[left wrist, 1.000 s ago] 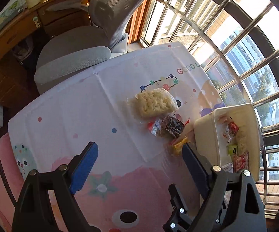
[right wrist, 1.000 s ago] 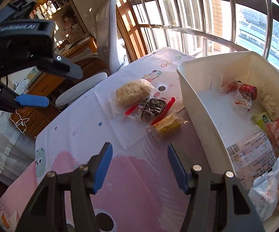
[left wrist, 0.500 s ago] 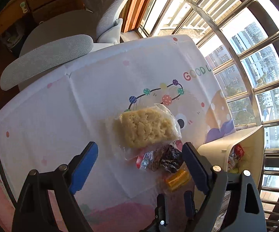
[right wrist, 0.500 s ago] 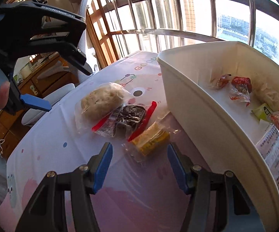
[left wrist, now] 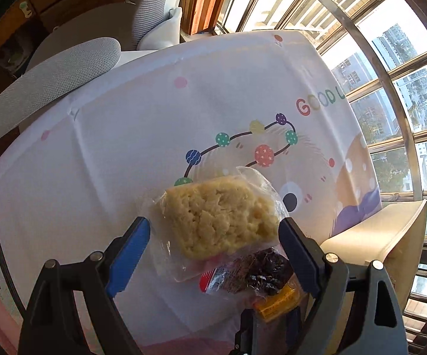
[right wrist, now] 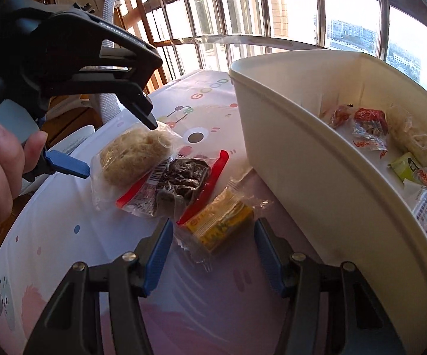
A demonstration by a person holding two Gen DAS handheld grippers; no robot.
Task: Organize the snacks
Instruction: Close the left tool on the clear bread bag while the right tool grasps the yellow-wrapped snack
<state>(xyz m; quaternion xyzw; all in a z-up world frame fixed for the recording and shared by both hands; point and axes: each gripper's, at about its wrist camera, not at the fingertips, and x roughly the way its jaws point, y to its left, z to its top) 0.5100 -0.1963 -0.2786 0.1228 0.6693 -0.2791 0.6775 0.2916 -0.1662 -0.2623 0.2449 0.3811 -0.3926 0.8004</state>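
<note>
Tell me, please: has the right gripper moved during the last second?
Yes. The right gripper has moved forward and down toward the yellow snack packet, which now lies between its open fingers; the white bin beside it also looms closer.

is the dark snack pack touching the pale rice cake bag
Touching. The right wrist view shows the dark snack pack with its edge overlapping the rice cake bag, no gap between them.

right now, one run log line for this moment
left gripper: open, straddling rice cake pack | right gripper: open, straddling yellow snack | bin: part filled
</note>
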